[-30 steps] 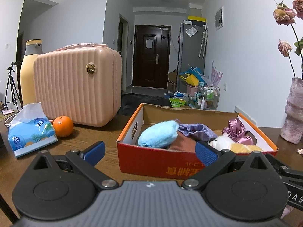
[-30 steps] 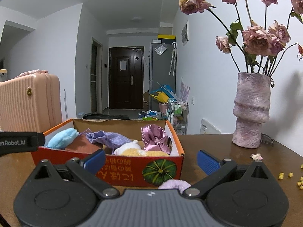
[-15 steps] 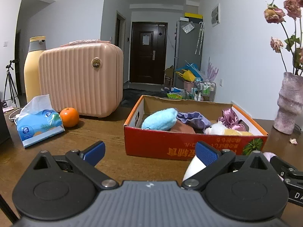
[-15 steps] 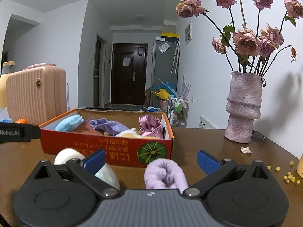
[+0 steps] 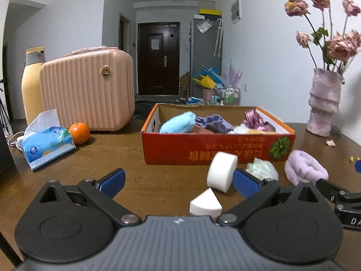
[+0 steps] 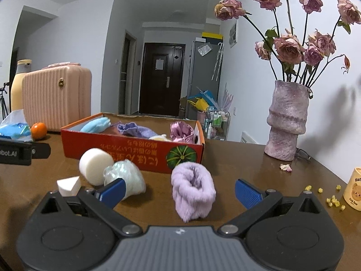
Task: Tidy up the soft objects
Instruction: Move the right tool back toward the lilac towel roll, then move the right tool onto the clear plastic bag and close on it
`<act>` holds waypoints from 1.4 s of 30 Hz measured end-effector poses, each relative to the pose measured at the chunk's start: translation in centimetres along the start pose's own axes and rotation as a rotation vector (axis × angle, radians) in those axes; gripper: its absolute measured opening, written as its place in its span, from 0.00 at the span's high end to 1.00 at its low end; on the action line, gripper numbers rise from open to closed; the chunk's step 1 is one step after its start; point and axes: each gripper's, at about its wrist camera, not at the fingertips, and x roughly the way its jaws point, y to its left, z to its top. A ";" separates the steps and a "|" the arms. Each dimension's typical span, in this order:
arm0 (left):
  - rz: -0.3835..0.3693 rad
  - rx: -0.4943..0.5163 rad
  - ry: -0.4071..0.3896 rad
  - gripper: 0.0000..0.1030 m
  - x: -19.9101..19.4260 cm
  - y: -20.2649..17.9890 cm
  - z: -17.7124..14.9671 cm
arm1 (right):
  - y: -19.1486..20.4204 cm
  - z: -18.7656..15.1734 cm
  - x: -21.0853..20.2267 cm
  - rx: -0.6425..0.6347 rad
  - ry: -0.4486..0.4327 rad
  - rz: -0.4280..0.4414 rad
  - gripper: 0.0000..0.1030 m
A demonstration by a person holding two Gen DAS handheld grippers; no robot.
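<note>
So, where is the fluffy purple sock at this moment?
The fluffy purple sock lies on the table in front of the red box, between the open fingers of the right gripper in the right wrist view, right of the shiny pale bundle.

sponge cylinder (image 5: pixel 222 172), wedge (image 5: pixel 204 204), bag (image 5: pixel 261 169) and sock roll (image 5: pixel 304 169) lie before the box (image 5: pixel 216 148) on the table (image 5: pixel 90 171).
</note>
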 end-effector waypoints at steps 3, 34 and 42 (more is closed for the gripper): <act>-0.017 0.021 0.013 0.00 -0.6 0.0 -0.6 | 0.0 -0.4 -0.7 -0.005 0.006 0.010 0.00; -0.063 0.040 0.054 0.00 -0.5 2.3 -1.0 | 2.8 -0.3 0.7 -0.017 0.032 0.081 0.00; -0.042 0.030 0.057 0.00 0.2 4.4 -0.8 | 4.6 0.1 2.5 -0.027 0.058 0.097 0.00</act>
